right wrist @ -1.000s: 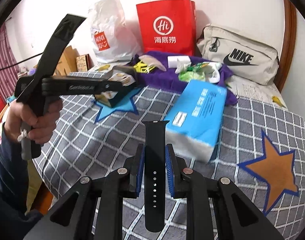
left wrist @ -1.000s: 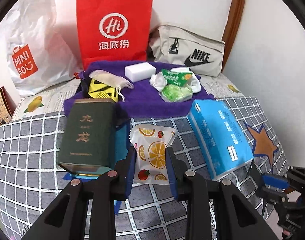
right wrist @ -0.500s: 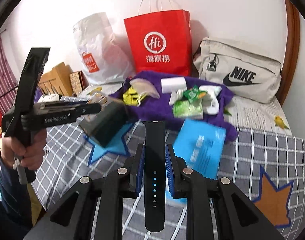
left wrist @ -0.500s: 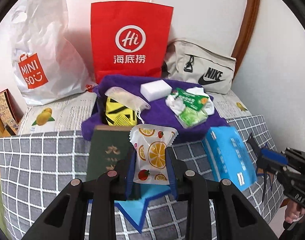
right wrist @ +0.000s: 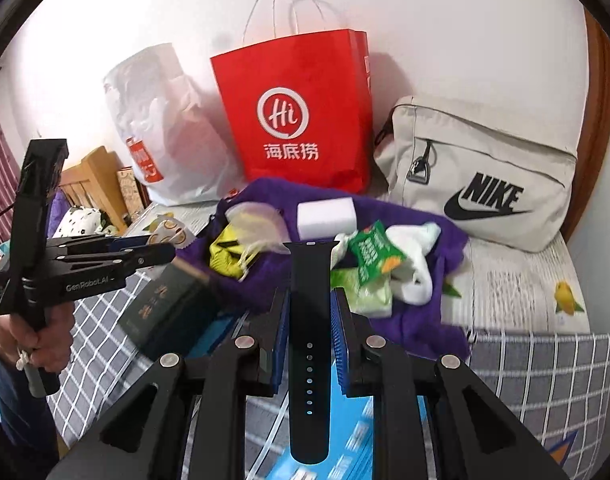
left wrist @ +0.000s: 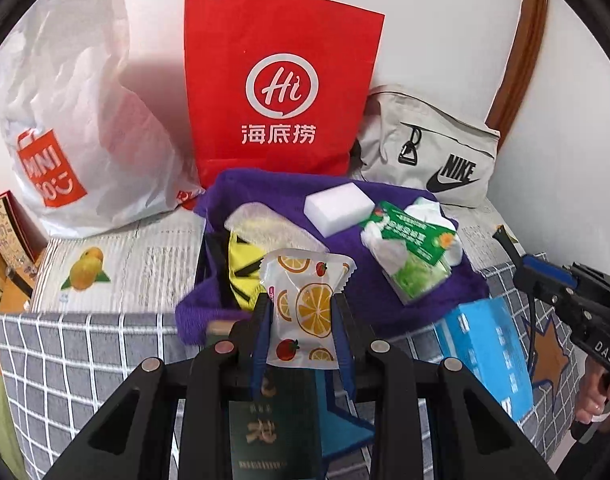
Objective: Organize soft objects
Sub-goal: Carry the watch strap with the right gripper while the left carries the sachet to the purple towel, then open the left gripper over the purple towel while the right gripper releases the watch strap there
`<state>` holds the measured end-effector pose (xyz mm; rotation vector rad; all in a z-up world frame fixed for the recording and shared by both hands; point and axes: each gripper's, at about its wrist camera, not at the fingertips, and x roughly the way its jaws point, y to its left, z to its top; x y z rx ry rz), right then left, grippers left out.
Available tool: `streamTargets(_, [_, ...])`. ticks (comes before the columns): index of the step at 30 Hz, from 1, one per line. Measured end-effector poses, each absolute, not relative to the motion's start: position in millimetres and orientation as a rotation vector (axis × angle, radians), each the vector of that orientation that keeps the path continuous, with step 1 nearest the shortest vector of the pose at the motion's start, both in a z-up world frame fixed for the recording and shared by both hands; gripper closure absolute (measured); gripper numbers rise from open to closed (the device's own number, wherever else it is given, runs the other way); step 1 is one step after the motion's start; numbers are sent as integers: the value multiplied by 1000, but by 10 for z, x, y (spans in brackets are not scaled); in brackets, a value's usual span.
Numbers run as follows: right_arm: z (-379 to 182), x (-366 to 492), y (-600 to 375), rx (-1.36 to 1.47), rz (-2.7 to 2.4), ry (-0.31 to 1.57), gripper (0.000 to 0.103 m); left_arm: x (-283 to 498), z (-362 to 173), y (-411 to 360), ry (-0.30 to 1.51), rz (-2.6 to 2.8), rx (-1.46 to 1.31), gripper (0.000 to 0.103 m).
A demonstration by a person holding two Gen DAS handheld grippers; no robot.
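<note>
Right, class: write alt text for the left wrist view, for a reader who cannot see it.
The left gripper holds a snack packet printed with orange slices, above a bed. Beyond it lies a purple towel bearing a white sponge and a green packet. A red paper bag stands against the wall behind.

2 wrist cams, angled down, close, sharing purple towel (left wrist: 405, 300)
</note>
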<state>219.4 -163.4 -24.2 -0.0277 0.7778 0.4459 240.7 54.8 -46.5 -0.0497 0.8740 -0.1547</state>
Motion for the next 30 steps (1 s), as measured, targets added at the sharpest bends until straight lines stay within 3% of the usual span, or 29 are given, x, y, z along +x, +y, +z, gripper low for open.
streamTargets(19, [-361, 3224, -1520, 9, 436, 800, 82, 3234, -518, 490, 887, -168, -76, 75])
streamTargets(30, [-875, 3566, -1404, -58, 455, 941, 82, 3469, -834, 447, 937, -191, -100, 75])
